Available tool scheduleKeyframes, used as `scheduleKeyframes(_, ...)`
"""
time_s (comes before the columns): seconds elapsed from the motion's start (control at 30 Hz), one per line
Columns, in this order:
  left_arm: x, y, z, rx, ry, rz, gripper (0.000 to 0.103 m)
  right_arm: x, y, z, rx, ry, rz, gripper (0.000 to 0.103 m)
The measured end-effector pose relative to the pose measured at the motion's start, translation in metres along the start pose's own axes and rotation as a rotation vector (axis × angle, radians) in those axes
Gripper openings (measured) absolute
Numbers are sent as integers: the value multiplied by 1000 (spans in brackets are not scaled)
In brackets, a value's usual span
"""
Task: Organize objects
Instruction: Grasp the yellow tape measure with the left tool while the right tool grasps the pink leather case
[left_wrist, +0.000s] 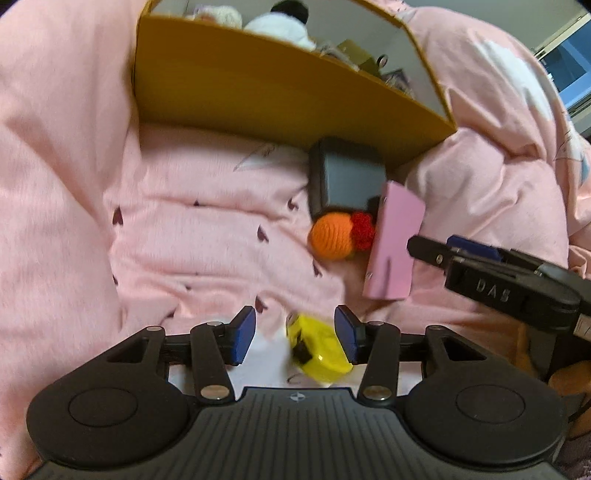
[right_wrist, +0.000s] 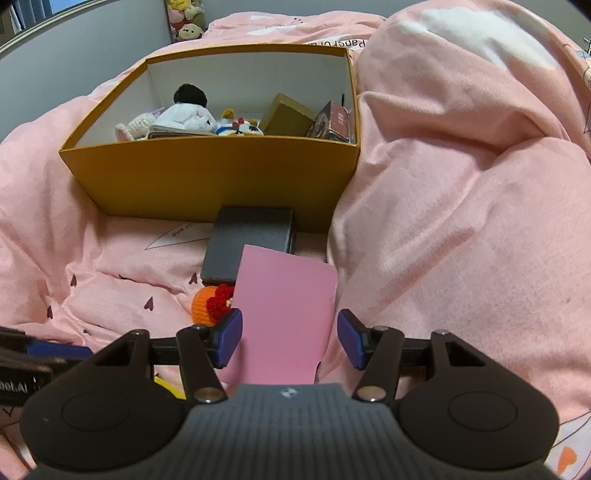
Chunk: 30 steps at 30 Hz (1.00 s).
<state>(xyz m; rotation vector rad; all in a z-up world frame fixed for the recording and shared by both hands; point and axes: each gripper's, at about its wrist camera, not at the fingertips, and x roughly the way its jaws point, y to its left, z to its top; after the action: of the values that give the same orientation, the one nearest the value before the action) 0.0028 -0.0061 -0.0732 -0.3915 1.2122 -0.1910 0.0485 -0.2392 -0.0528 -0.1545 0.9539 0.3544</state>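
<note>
A mustard box (right_wrist: 221, 177) sits on the pink bedding and holds plush toys (right_wrist: 184, 114) and small boxes (right_wrist: 288, 114). In front of it lie a dark grey case (right_wrist: 247, 251), an orange and red crochet toy (right_wrist: 210, 299) and a pink card box (right_wrist: 288, 317). My right gripper (right_wrist: 290, 341) is open, its pads on either side of the pink box's near end. My left gripper (left_wrist: 295, 338) is open around a yellow toy (left_wrist: 317, 347), which lies close to the right pad. The pink box (left_wrist: 395, 243), case (left_wrist: 347, 177), crochet toy (left_wrist: 332, 236) and right gripper (left_wrist: 436, 254) show in the left wrist view.
Rumpled pink duvet (right_wrist: 461, 206) rises high to the right of the box and objects. More stuffed toys (right_wrist: 186, 18) stand at the far wall. The mustard box (left_wrist: 280, 92) fills the upper left wrist view.
</note>
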Motion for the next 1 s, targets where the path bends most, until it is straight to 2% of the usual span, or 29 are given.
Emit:
scheduleKeyframes(0.17,14,-5,1,9,69,-56,64,4,2,1,-13,12,-2,59)
scheduleKeyframes(0.33,39,-6,-4,-4,166,-36,64,7,2,3,-15,21,-2,59)
scheduleKeyframes(0.57,63,-5,-5,-20,218,-47,71,14,6,3,-37,37,4,60)
scheduleKeyframes(0.63,68,-6,-4,-14,227,-57,71,16,7,4,-40,43,11,67)
scheduleKeyframes(0.7,71,-8,-5,-5,235,-57,71,16,8,5,-46,45,19,68)
scheduleKeyframes(0.77,71,-9,-5,-2,235,-58,69,17,9,5,-52,46,19,69)
scheduleKeyframes(0.87,66,-12,-8,18,219,-51,56,18,12,5,-61,51,30,69)
scheduleKeyframes(0.93,61,-18,-10,52,189,-42,43,20,15,5,-78,64,37,70)
scheduleKeyframes(1.0,56,-23,-12,90,165,-40,39,24,19,4,-99,80,30,71)
